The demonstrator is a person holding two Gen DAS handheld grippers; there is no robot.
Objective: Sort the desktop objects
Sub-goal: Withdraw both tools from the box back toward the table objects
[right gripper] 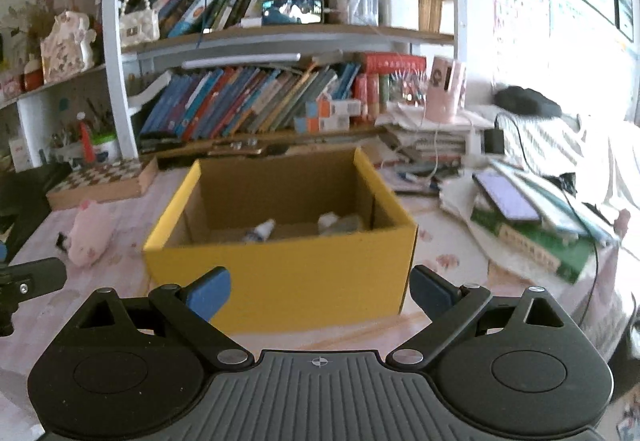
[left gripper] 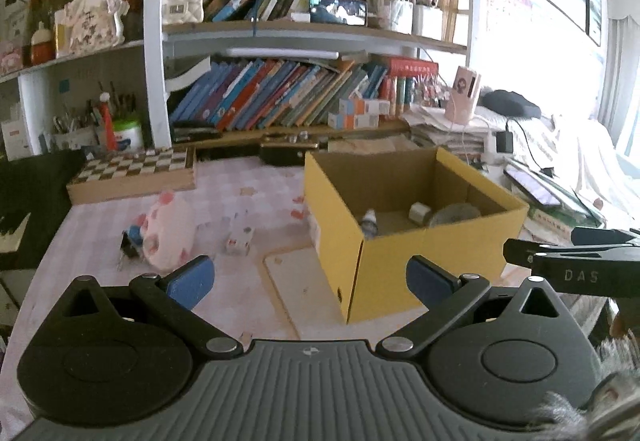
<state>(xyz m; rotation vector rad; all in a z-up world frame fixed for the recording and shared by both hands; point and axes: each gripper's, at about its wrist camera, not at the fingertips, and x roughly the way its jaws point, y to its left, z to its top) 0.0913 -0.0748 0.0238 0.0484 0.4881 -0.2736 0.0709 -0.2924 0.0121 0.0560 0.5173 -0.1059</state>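
A yellow cardboard box (left gripper: 400, 257) stands open on the desk; it also shows in the right wrist view (right gripper: 280, 273). Inside lie a small bottle (left gripper: 369, 223), a tape roll (left gripper: 419, 212) and a grey round thing (left gripper: 454, 214). A pink plush pig (left gripper: 168, 233), a black binder clip (left gripper: 130, 247) and a small white box (left gripper: 239, 237) lie on the desk left of the box. My left gripper (left gripper: 310, 281) is open and empty, held short of the box's near left corner. My right gripper (right gripper: 320, 291) is open and empty in front of the box's near wall.
A white flat board (left gripper: 300, 281) lies beside the box. A chessboard box (left gripper: 132, 173) sits at the back left. Bookshelves (left gripper: 280, 97) line the back. Stacked books with a tablet (right gripper: 528, 217) lie to the right, with cables and a charger (right gripper: 494, 141).
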